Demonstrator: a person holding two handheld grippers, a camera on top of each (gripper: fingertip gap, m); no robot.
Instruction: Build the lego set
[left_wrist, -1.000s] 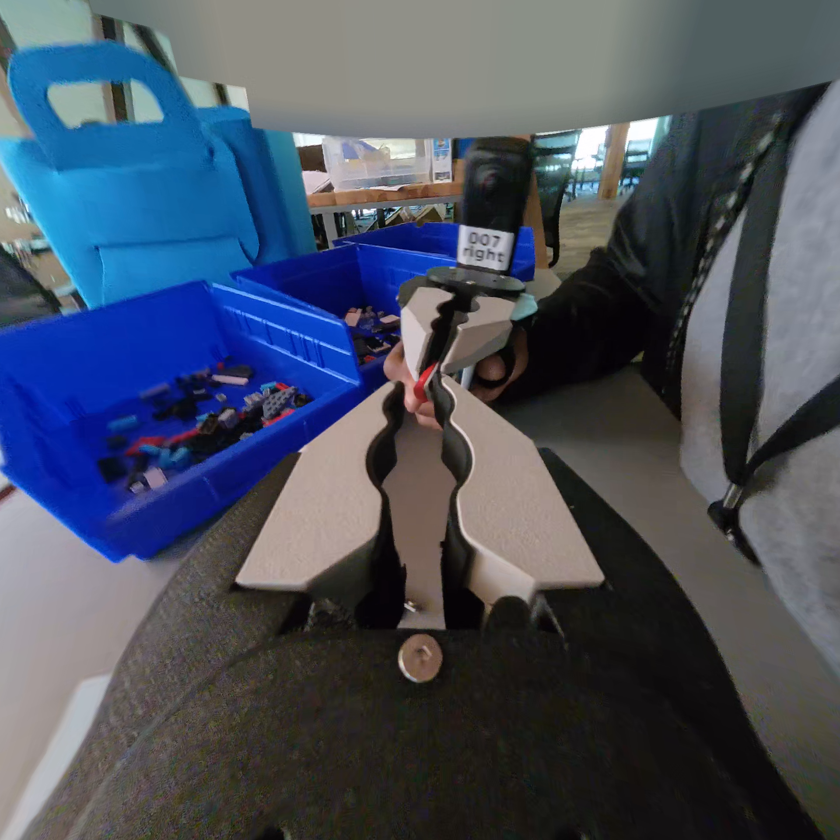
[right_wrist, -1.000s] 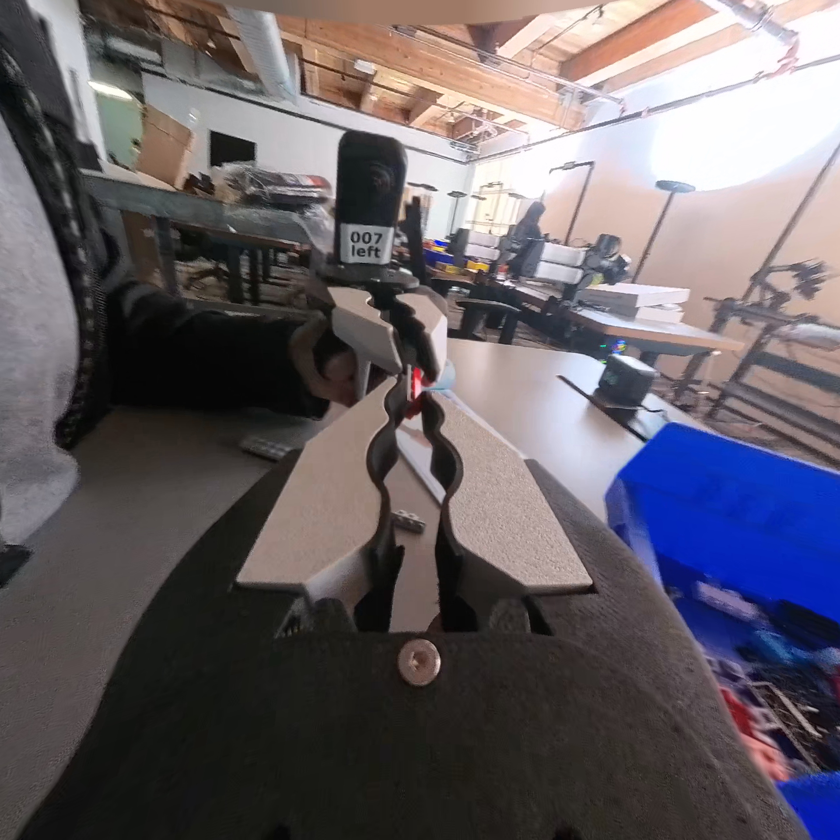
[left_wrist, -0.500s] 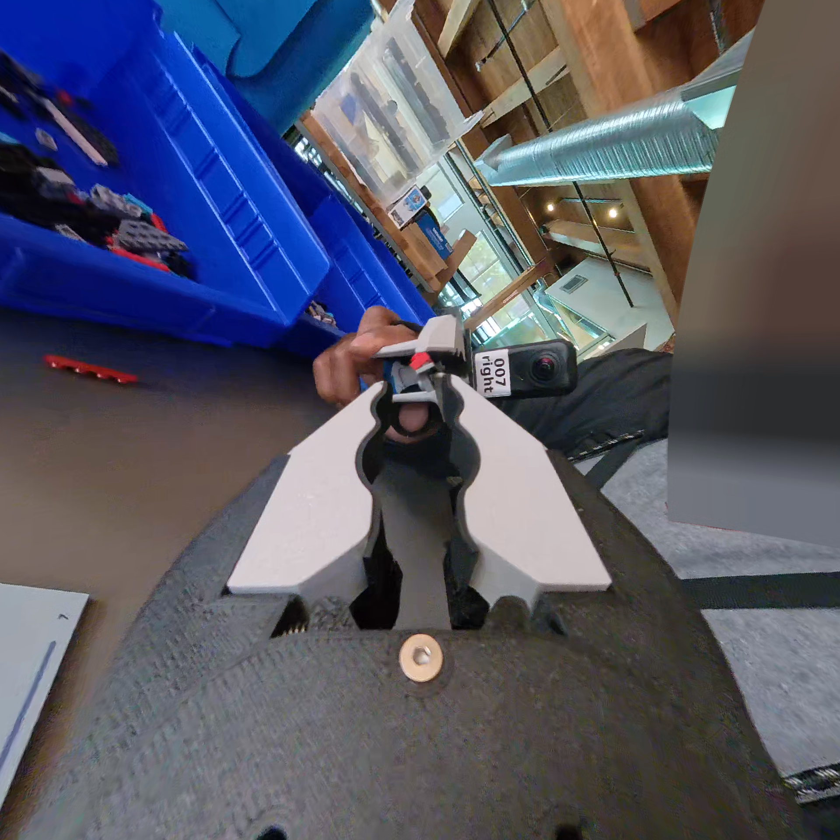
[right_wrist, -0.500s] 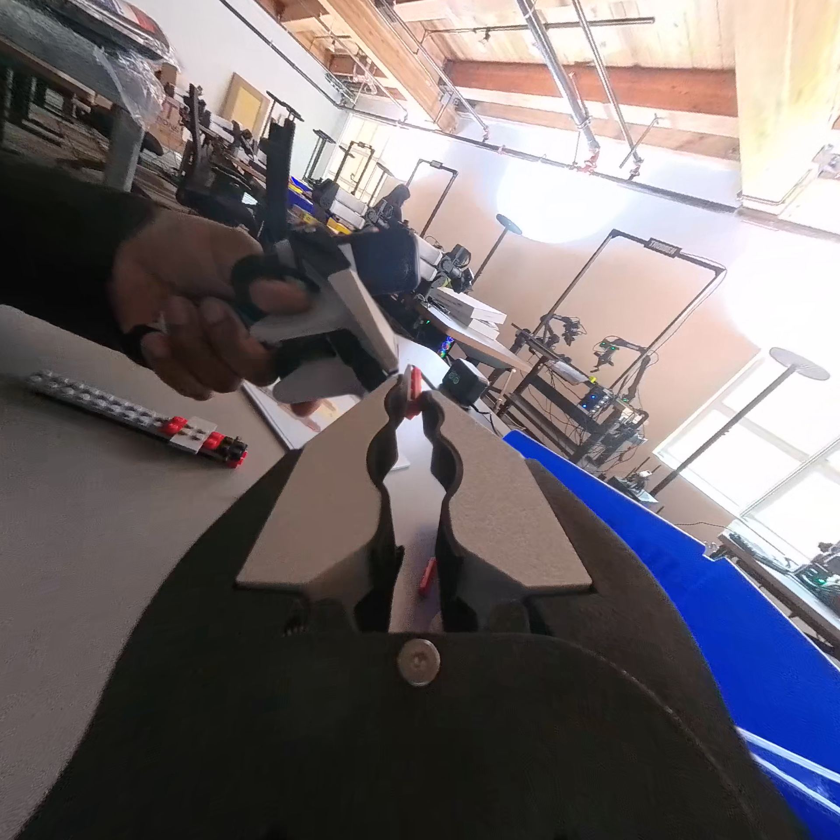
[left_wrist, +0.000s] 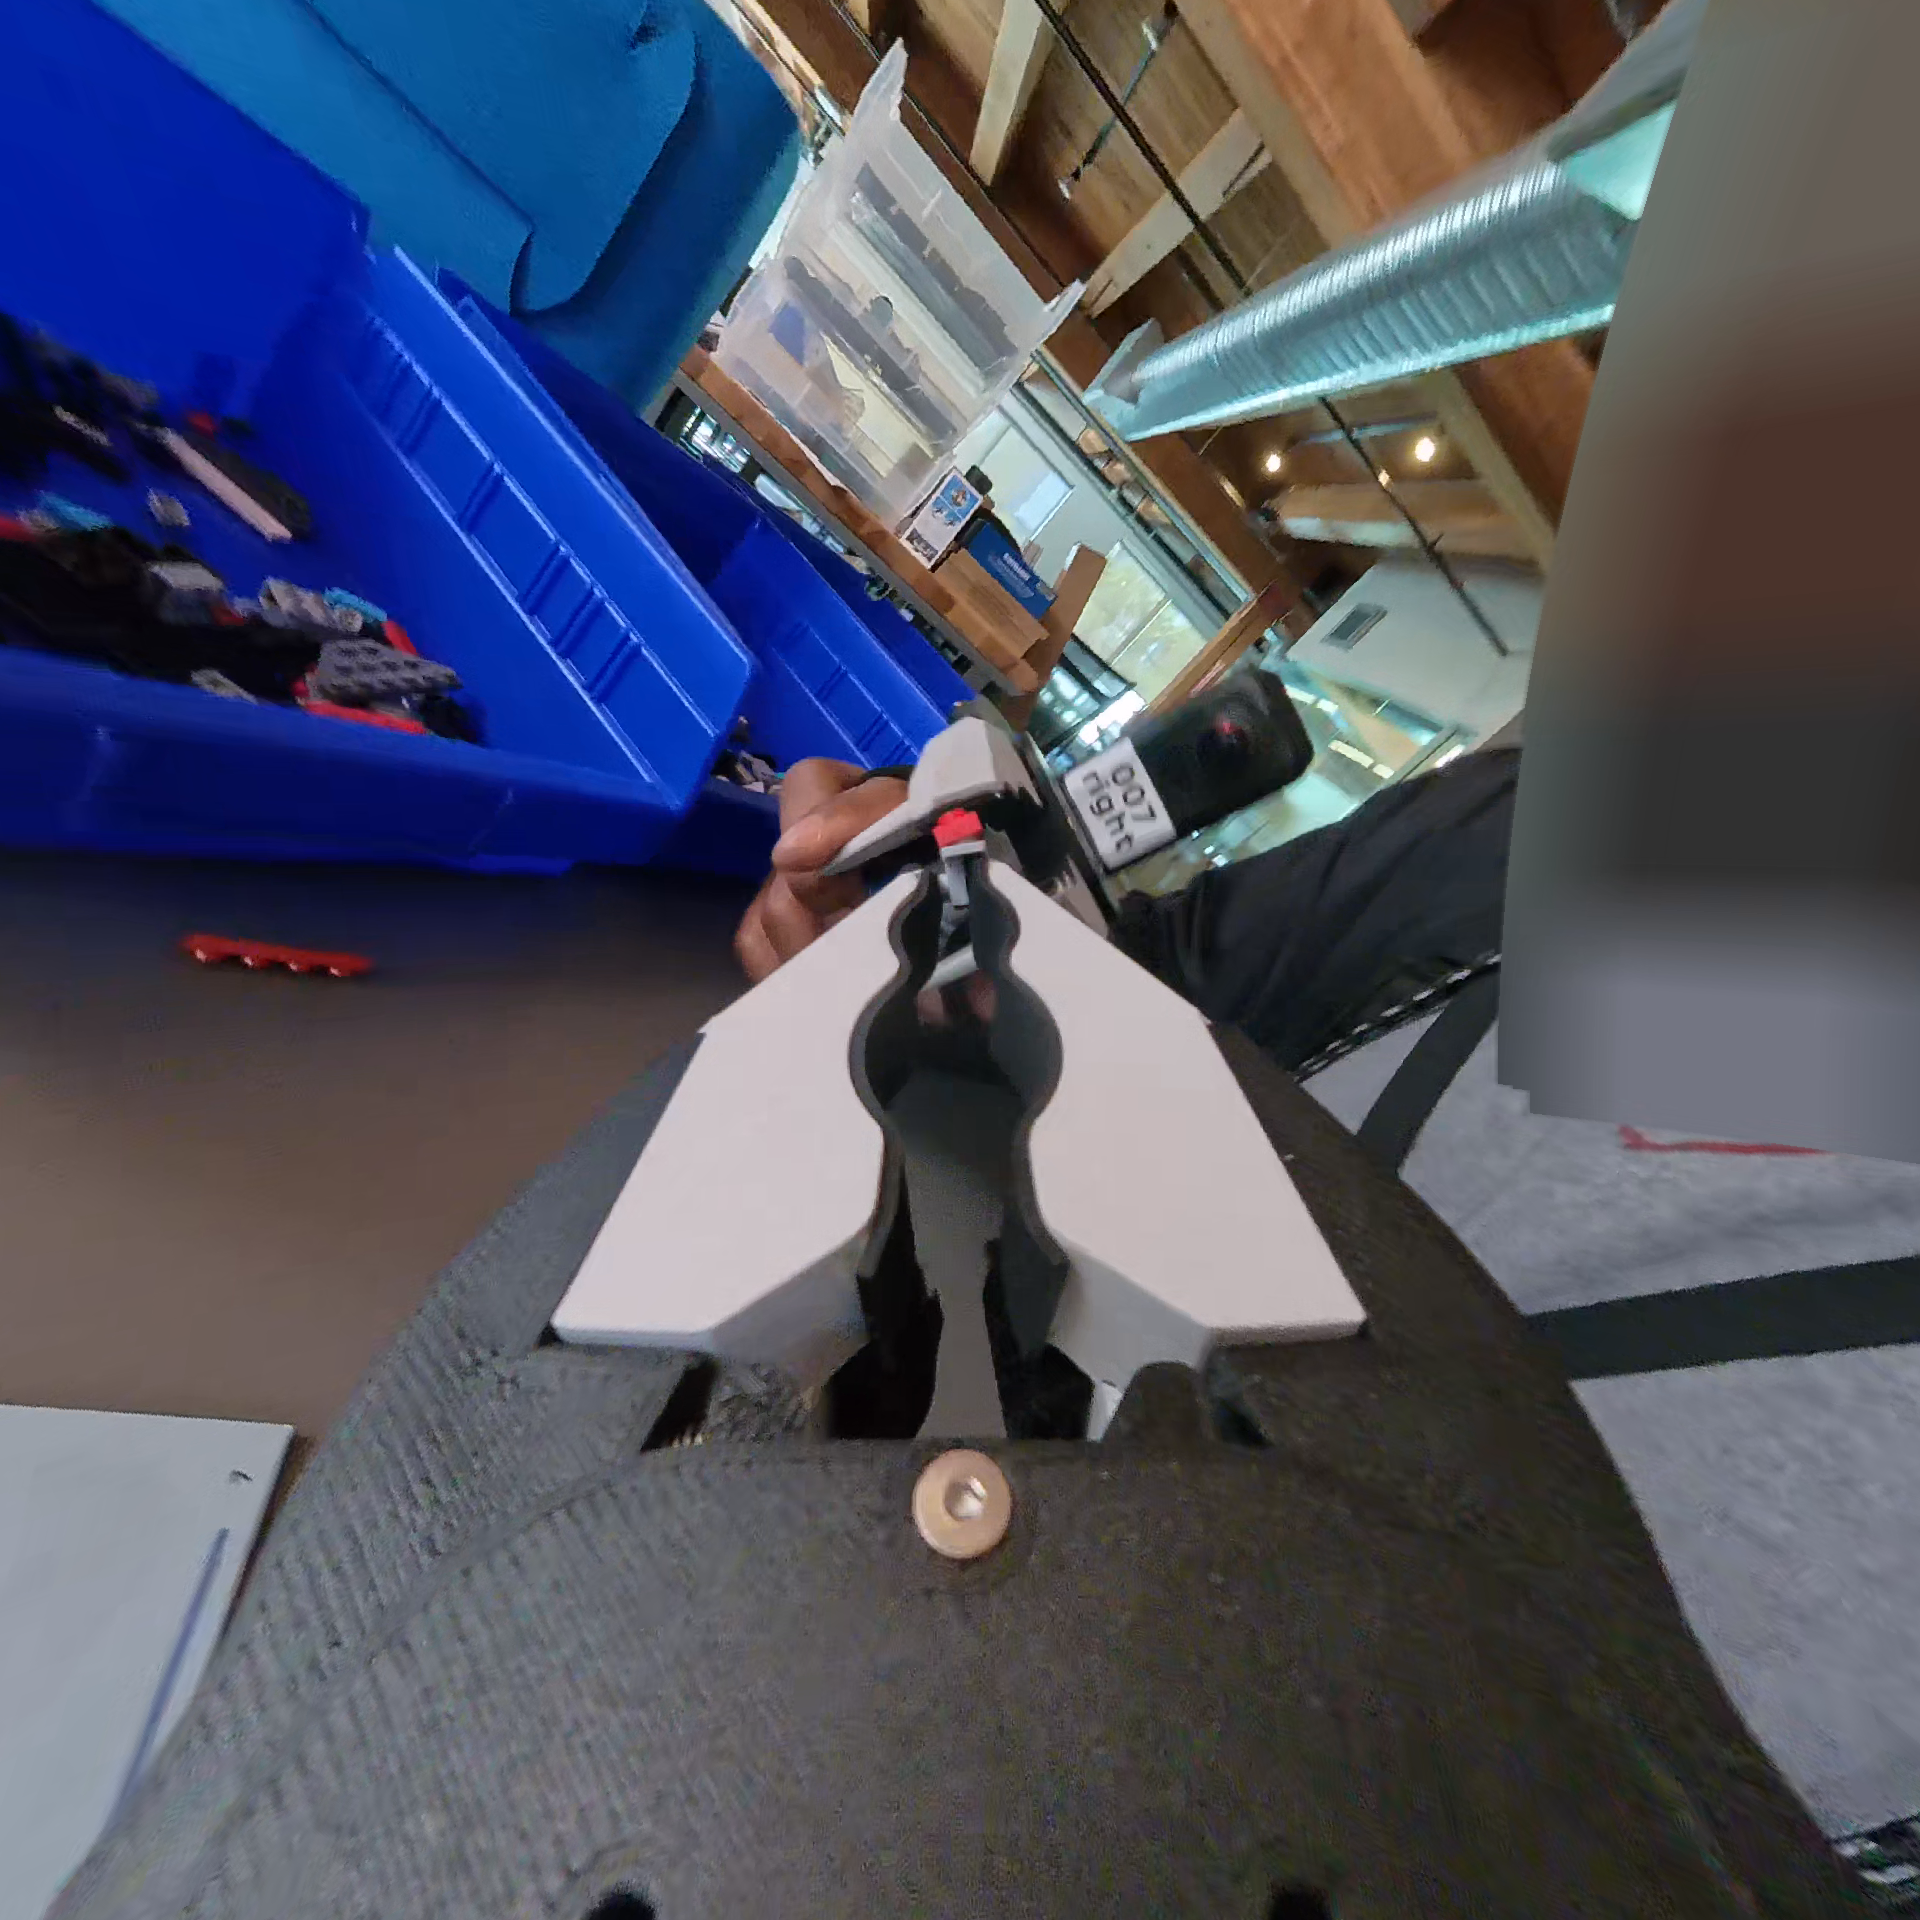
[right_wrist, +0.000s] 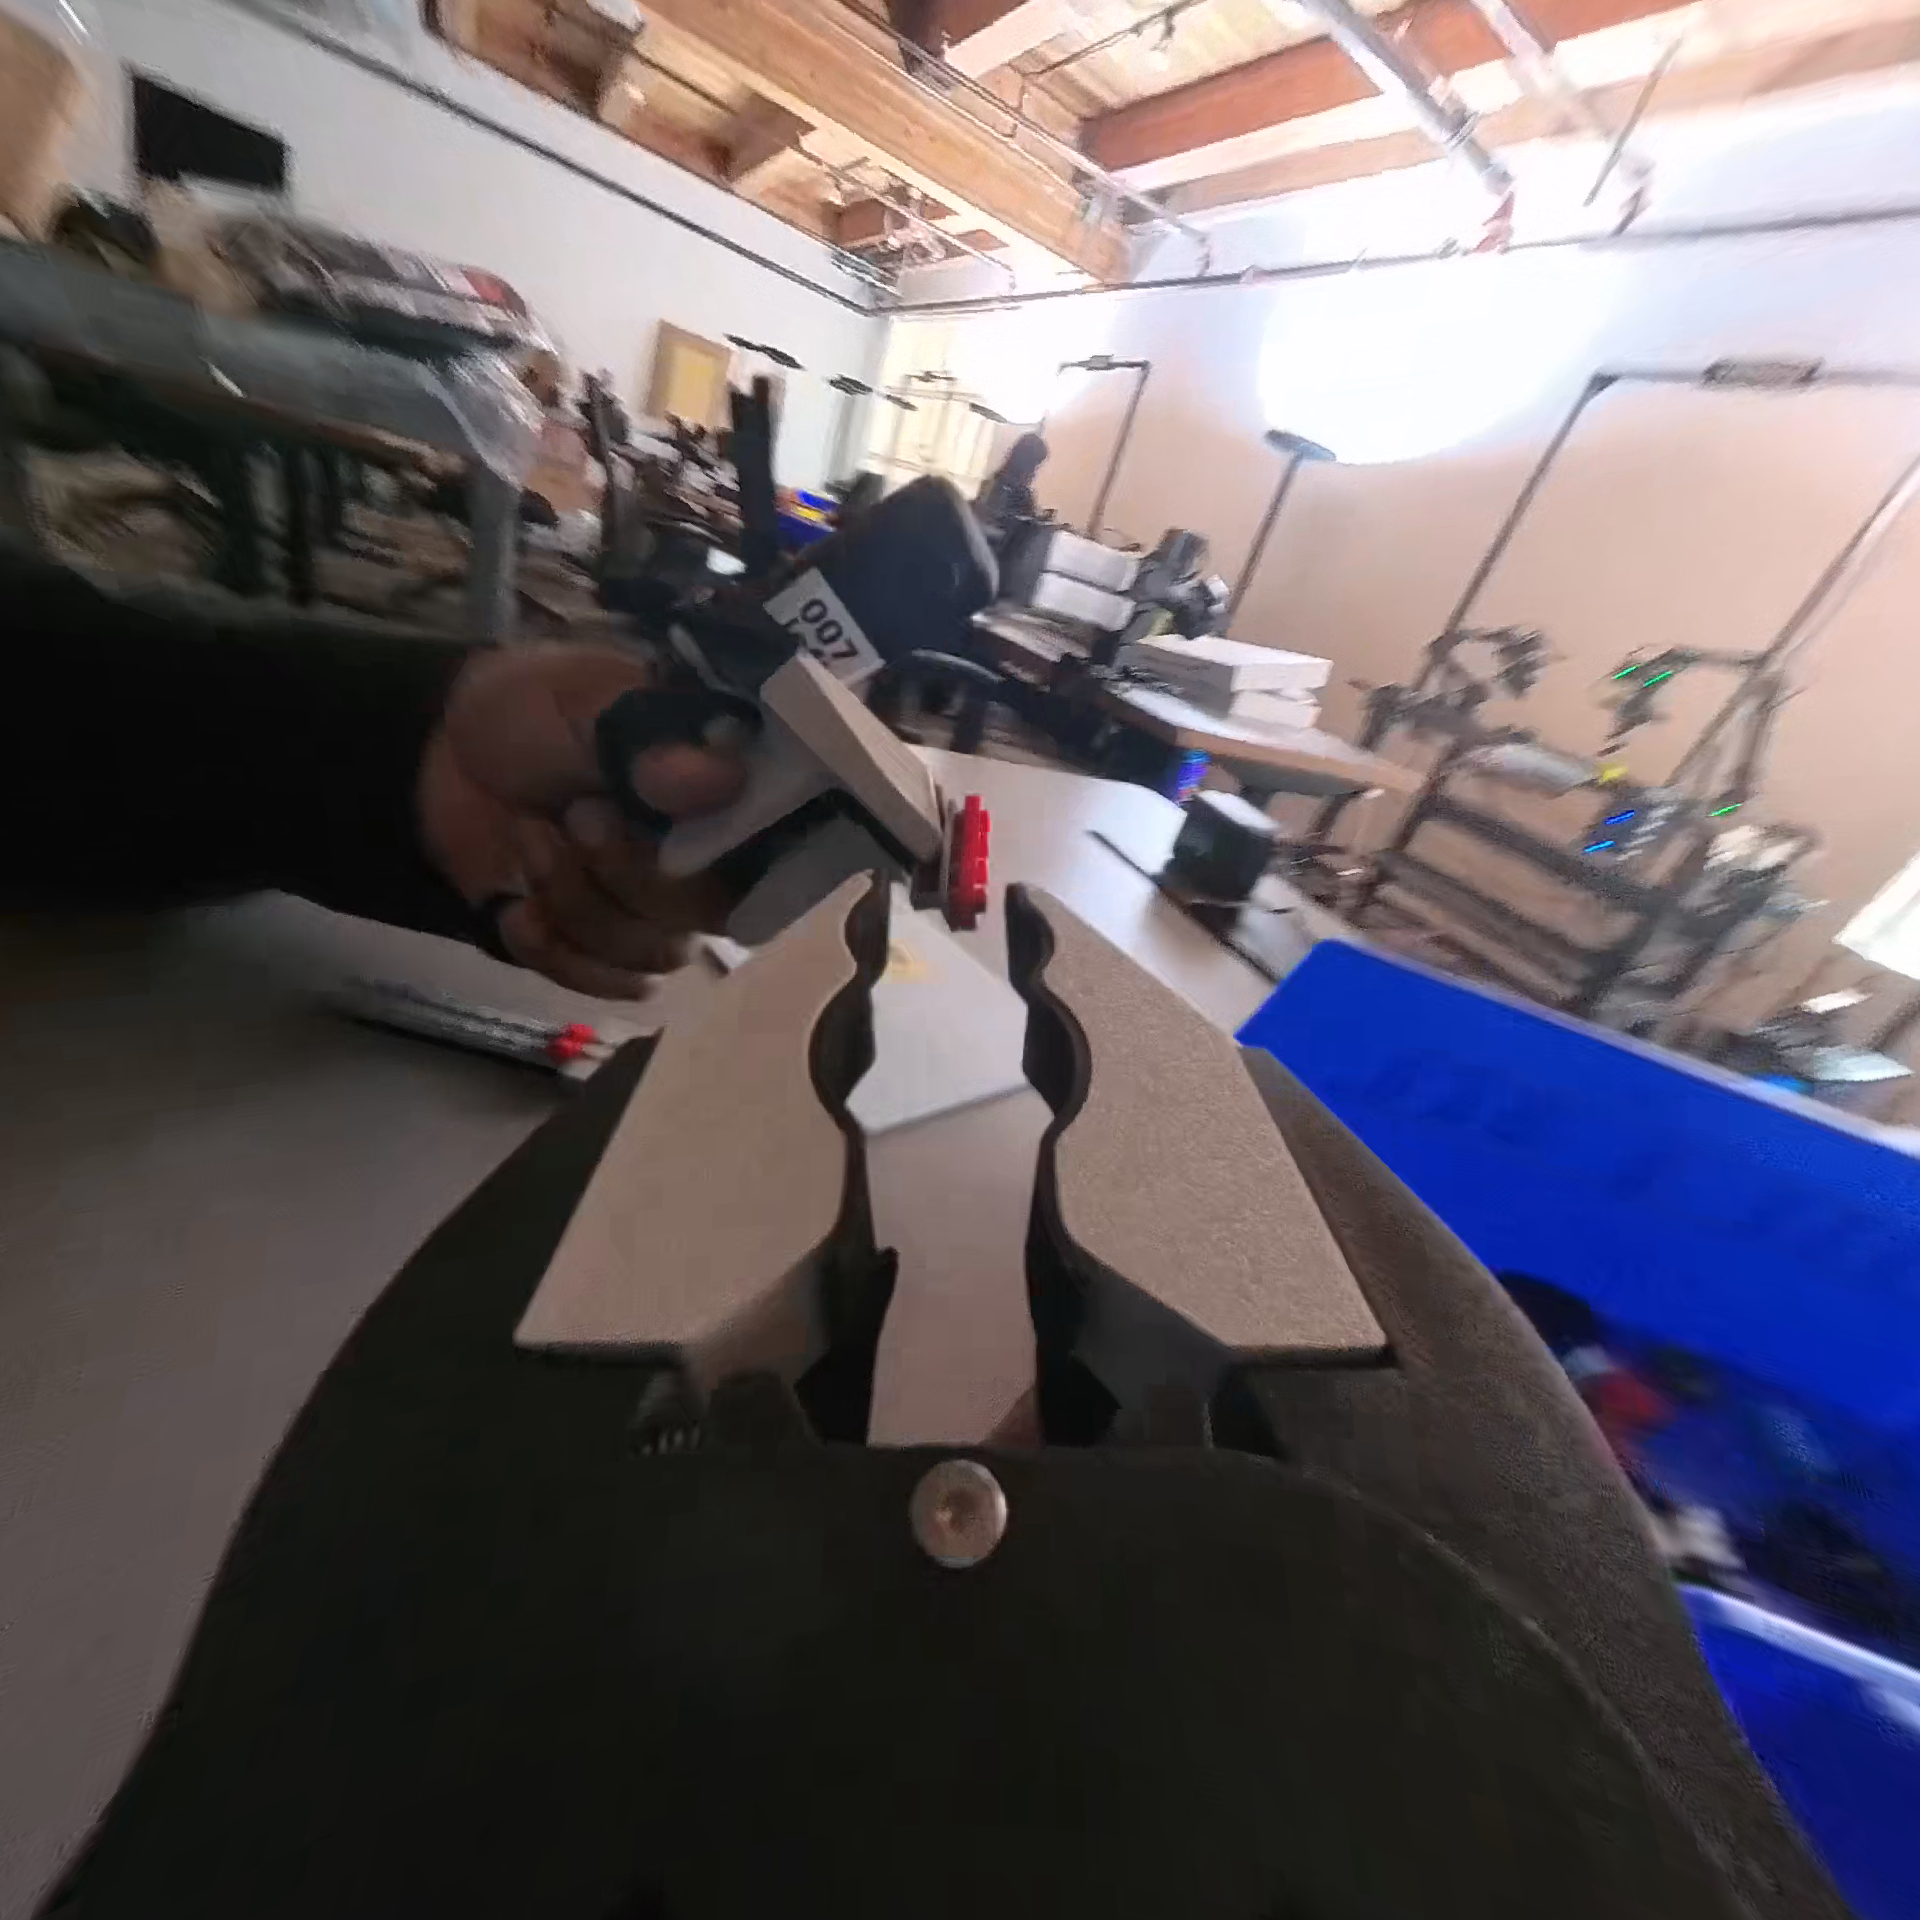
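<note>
- Workshop hall behind: timber ceiling, light stands and desks, partly blurred in my right wrist view.
- Grey worktop (left_wrist: 312, 1122), bearing everything listed below.
- Left gripper (left_wrist: 958, 883): fingers pinched narrow on a small grey-and-red lego piece (left_wrist: 956, 831), which is held at the very tips, clear of the worktop.
- Right gripper (right_wrist: 943, 902): fingers spread wide, holding nothing. The held piece sits just ahead of the gap between their tips.
- Left hand (right_wrist: 540, 821), dark sleeve, wrapped round the left gripper's handle, as seen from my right camera.
- Red lego plate (left_wrist: 275, 954): flat on the worktop, just in front of the near blue bin.
- Near blue bin (left_wrist: 312, 790): mixed black, grey, red and teal loose pieces (left_wrist: 343, 665) inside. More blue bins stand behind it.
- Long grey lego strip (right_wrist: 457, 1023) with red at one end: flat on the worktop, below the left hand.
- White sheet (right_wrist: 935, 1049): flat on the worktop, beyond my right fingers.
- Clear plastic box (left_wrist: 894, 312): on a wooden table in the background.
</note>
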